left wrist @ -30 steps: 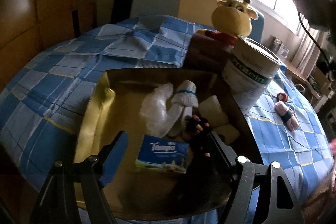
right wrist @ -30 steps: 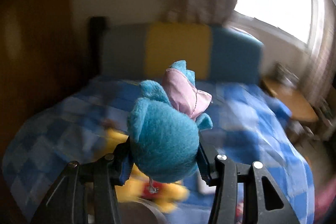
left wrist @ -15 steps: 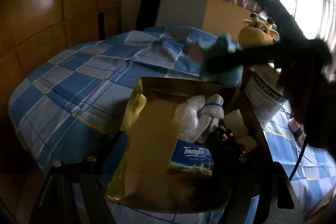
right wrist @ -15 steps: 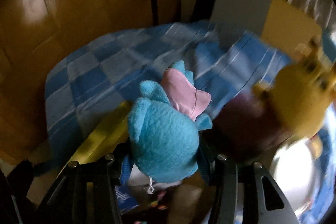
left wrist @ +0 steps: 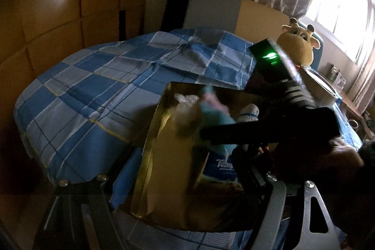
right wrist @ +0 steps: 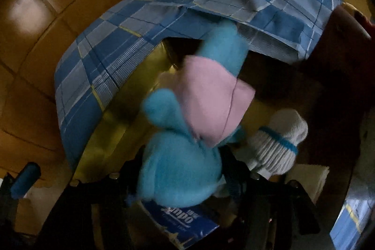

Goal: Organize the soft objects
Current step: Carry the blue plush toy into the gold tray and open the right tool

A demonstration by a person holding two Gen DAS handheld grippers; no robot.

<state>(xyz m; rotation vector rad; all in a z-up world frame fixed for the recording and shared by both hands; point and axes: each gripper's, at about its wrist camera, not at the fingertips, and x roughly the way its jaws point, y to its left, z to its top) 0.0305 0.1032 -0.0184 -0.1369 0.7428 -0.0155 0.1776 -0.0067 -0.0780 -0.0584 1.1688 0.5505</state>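
One plush (right wrist: 180, 175), blue, pink-eared: pinched in right gripper (right wrist: 182, 182) fingers, low over box (left wrist: 150, 156). Left gripper (left wrist: 178, 182) spread wide, empty. Risk: early release drops plush onto sock (right wrist: 276, 147), spilling over rim.

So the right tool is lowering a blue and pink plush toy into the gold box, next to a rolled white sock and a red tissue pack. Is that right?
Almost. The tissue pack is blue, not red, as the right wrist view shows. The rest holds: the right tool grips the blue and pink plush toy over the gold box, beside the rolled white sock.
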